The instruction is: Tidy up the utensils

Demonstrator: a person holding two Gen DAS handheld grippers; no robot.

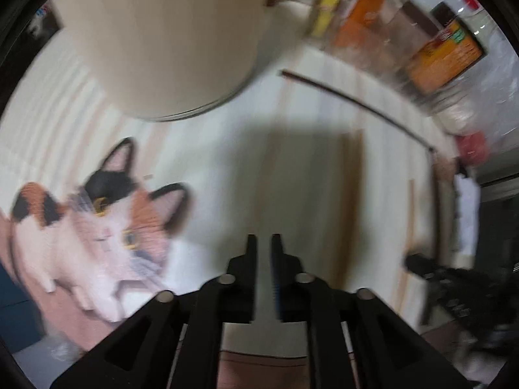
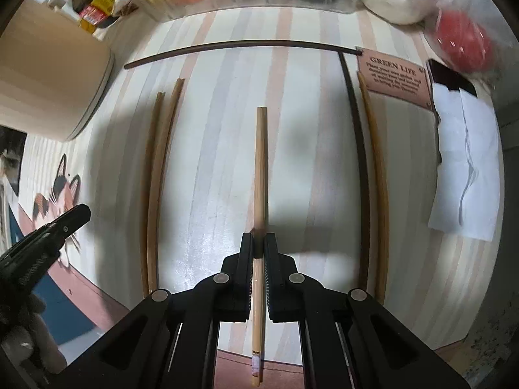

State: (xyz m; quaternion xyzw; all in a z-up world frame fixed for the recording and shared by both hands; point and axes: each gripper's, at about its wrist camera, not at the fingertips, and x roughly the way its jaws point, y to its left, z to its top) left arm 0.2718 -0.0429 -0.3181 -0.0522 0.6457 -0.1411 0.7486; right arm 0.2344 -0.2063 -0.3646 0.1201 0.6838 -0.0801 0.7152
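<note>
Currently a light wooden chopstick (image 2: 260,175) is clamped between the two black fingers of the right gripper (image 2: 259,243), gripped partway along its length so both ends stick out, which keeps it level. It is slim, pale tan and straight, with a small printed band near the end closest to the camera, and it points toward the far edge of the placemat (image 2: 214,194). It appears to sit just above the striped mat, casting a shadow, though contact cannot be ruled out.

Left of it a pair of wooden chopsticks (image 2: 155,175) lies side by side on the mat, seemingly already matched. Toward the mat's right edge a dark chopstick (image 2: 358,175) lies alongside another wooden chopstick (image 2: 378,175). A second dark chopstick (image 2: 240,47) lies crosswise near the far edge.

The left gripper (image 1: 264,243) holds nothing; its jaws are nearly together with a narrow gap, hovering above the mat's left side, by a cat picture (image 1: 107,227) and a beige container (image 1: 181,39). That view is blurred.
</note>
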